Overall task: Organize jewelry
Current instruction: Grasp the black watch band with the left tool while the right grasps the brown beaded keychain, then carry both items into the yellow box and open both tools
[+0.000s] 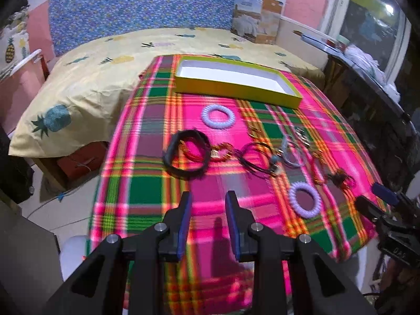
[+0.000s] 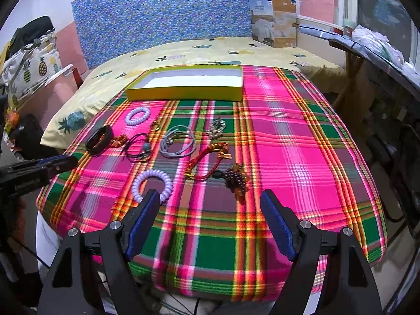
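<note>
progress: none yet | box (image 2: 183, 93) empty | jewelry all on desk (image 2: 302, 157) (about nine pieces) | left gripper (image 1: 207, 204) partly open, empty | right gripper (image 2: 210, 204) wide, empty

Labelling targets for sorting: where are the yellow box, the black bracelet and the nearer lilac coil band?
yellow box (image 2: 183, 95): right wrist view, front wall.
black bracelet (image 1: 172, 155): left wrist view, left side.
lilac coil band (image 2: 138, 183): right wrist view, left arc.
</note>
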A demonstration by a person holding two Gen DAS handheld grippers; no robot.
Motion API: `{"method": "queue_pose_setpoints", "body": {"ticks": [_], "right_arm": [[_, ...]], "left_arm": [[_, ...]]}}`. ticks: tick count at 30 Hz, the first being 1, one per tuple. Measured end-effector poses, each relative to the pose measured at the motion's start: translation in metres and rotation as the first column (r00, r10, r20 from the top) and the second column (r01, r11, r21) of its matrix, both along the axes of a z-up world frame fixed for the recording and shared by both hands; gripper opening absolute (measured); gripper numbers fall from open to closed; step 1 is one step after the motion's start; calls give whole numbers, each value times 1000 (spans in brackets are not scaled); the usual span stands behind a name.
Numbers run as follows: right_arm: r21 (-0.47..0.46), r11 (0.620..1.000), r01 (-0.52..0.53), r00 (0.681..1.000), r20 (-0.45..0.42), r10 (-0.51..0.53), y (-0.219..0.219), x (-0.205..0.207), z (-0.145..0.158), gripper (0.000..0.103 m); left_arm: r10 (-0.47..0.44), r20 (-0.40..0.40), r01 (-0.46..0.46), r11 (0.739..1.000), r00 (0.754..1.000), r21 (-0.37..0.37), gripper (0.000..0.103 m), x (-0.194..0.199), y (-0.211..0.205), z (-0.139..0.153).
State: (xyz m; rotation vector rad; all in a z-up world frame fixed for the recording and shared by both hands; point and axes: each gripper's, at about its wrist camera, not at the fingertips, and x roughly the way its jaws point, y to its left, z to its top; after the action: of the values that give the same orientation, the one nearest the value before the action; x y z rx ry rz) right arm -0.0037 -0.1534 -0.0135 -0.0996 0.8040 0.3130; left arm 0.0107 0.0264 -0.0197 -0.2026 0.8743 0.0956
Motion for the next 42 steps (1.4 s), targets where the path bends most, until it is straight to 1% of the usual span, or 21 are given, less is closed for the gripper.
{"method": "queue_pose_setpoints", "body": {"ticks": [4,10,12,15,19,21,25,26,27,28,30,32,34,42], "right_arm": [[4,1000,9,1000,-8,-9,-8,12,-3,79],[12,1000,28,999,-27,-28,-15,27,-12,78],[11,999,36,999,-38,-36,-17,33,-15,73],[10,999,48,997,-57,-47,-21,41,-21,68],[9,999,50,996,-75,-49,-24,50,-28,63],[9,999,49,995,-88,-48,-25,53,-31,53],[6,999,45,995,-87,-45,-25,58,-34,44],[1,999,41,996,-85,-41,-25,59,-35,37],[-1,999,39,996,-83,-39,-25,60,-34,30],[-2,999,38,996,-82,-38,-25,60,-34,27],[-1,999,35,996,-80,-35,-25,60,-34,27],[0,999,34,996,-78,-33,-26,59,-34,27],[4,999,33,997,-76,-33,-27,59,-34,27],[14,999,38,998,-54,-37,-32,55,-26,26]], "left_arm": [[16,14,-16,1000,1000,3,27,6,11,-2],[46,-16,-46,999,999,-10,28,27,28,-14],[53,-23,-53,999,998,-3,27,33,32,-18],[50,-21,-50,999,999,0,28,41,36,-21],[35,-26,-34,999,999,23,27,51,36,-26],[24,-35,-23,999,999,27,27,56,36,-29],[13,-36,-10,998,999,58,27,62,32,-32],[12,-35,-10,998,999,63,27,63,32,-32],[11,-34,-9,998,999,64,24,64,31,-32],[12,-34,-10,998,999,69,20,65,31,-32],[17,-33,-15,997,999,79,17,65,31,-32],[17,-30,-15,997,999,71,16,64,33,-32],[16,-26,-14,997,1000,74,13,62,34,-31],[28,6,-29,998,1000,59,13,51,38,-19]]}}
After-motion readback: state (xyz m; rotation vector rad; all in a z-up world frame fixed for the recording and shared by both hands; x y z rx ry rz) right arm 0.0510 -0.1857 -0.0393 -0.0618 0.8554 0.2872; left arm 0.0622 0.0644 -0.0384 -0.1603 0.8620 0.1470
